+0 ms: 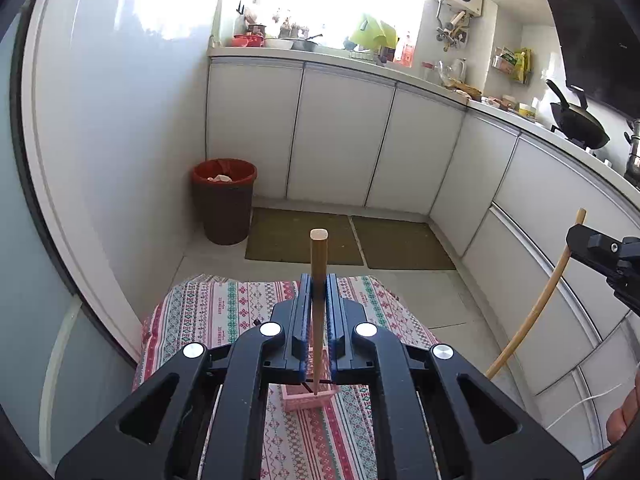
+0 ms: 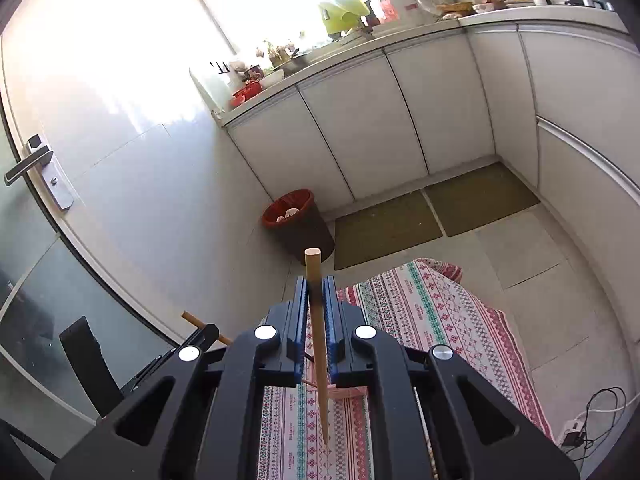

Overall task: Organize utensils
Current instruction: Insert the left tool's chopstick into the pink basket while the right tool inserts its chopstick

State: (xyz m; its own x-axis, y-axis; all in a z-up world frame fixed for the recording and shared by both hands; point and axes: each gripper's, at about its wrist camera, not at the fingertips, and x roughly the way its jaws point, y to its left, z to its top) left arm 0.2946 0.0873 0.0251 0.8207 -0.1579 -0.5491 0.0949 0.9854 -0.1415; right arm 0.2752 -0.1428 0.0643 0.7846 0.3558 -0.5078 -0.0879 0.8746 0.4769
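My left gripper [image 1: 319, 286] is shut on a wooden chopstick [image 1: 318, 264] held upright, its lower tip inside a small pink holder [image 1: 306, 399] on the patterned cloth [image 1: 224, 312]. My right gripper [image 2: 315, 288] is shut on a second wooden chopstick [image 2: 313, 276], its thin tip hanging over the cloth [image 2: 432, 312] near the pink holder's edge [image 2: 346, 393]. The right gripper and its chopstick [image 1: 532, 312] show at the right edge of the left wrist view. The left gripper's chopstick [image 2: 200, 323] shows low left in the right wrist view.
A red-rimmed waste bin [image 1: 224, 200] stands on the floor by the wall. Two dark mats [image 1: 304, 236] lie before white cabinets [image 1: 340, 136]. The counter holds bowls, pots and a wok [image 1: 580, 120]. A door handle [image 2: 34, 162] is left; cables [image 2: 592, 420] lie right.
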